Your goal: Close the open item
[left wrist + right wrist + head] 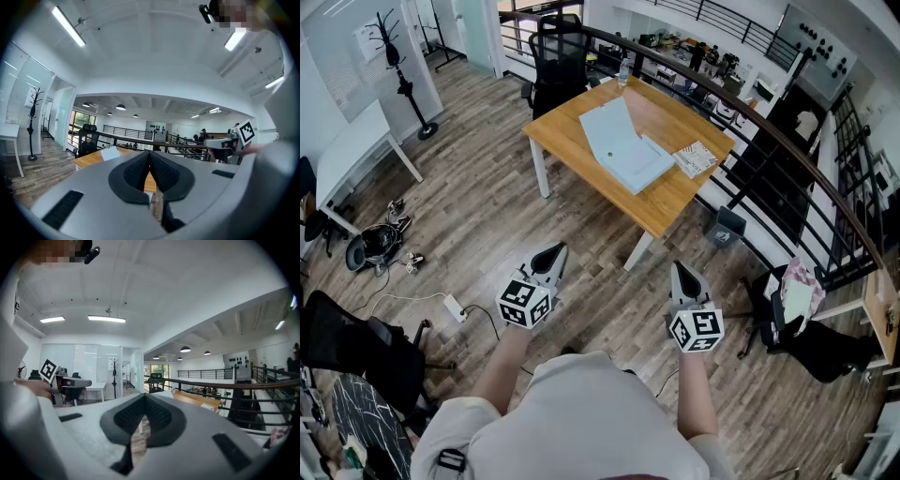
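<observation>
- I am standing on a wood-plank floor (487, 225) in an open office, with a dark railing (787, 150) curving along the right side.
- A wooden worktop (666, 202) on white legs is sitting ahead of me, well apart from both grippers, with a black office chair (558, 56) at its far end.
- The open item (623, 150) is lying near the middle of that worktop. It is pale blue, and it seems to be a flat box or folder with its lid standing raised, though I cannot be sure from here.
- A printed booklet (695, 159) is lying just beside it toward the railing, and a bottle (624, 71) is standing at the far edge.
- A white desk (352, 150) and a coat stand (403, 80) are standing off to the left.
- I am holding my left gripper (553, 253) out level over the floor, its jaws clenched tip to tip with nothing between them.
- I am holding my right gripper (680, 274) alongside it, its jaws likewise pressed together and empty.
- Neither gripper is touching anything.
</observation>
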`<move>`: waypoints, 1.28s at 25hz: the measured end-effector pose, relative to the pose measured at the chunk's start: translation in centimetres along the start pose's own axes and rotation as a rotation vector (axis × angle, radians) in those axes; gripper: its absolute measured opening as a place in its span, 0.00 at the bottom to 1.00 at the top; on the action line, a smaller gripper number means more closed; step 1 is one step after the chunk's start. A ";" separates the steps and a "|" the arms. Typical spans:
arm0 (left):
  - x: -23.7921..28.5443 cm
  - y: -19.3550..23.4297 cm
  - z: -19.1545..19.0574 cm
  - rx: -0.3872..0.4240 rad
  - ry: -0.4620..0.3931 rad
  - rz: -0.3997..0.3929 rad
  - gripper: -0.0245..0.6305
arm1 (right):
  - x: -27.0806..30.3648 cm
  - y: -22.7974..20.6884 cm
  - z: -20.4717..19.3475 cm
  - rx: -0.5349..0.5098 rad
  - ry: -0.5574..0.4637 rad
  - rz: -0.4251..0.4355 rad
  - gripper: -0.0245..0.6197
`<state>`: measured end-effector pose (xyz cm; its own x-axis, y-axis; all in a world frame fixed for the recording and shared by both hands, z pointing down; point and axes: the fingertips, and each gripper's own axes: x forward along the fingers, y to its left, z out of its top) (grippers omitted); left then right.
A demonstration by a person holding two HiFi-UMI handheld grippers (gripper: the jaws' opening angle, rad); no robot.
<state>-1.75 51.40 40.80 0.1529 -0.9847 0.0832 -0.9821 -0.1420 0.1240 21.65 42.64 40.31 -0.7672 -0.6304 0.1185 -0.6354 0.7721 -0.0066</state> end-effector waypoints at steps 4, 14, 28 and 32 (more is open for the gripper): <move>0.2 0.2 0.1 -0.001 -0.005 -0.001 0.03 | 0.3 0.0 0.1 -0.004 -0.001 0.002 0.04; 0.3 1.0 0.1 -0.004 -0.002 -0.009 0.03 | 1.2 0.2 -0.1 0.020 0.009 -0.010 0.04; 0.0 1.9 -0.5 -0.014 0.008 -0.036 0.03 | 1.5 1.5 -0.6 0.028 0.030 -0.025 0.04; -0.5 2.2 -0.5 -0.003 0.004 -0.031 0.03 | 1.5 2.2 -0.6 0.027 0.034 -0.026 0.04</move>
<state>-3.95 51.64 41.54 0.1838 -0.9794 0.0832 -0.9765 -0.1723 0.1293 19.21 43.43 41.08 -0.7473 -0.6469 0.1522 -0.6576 0.7528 -0.0295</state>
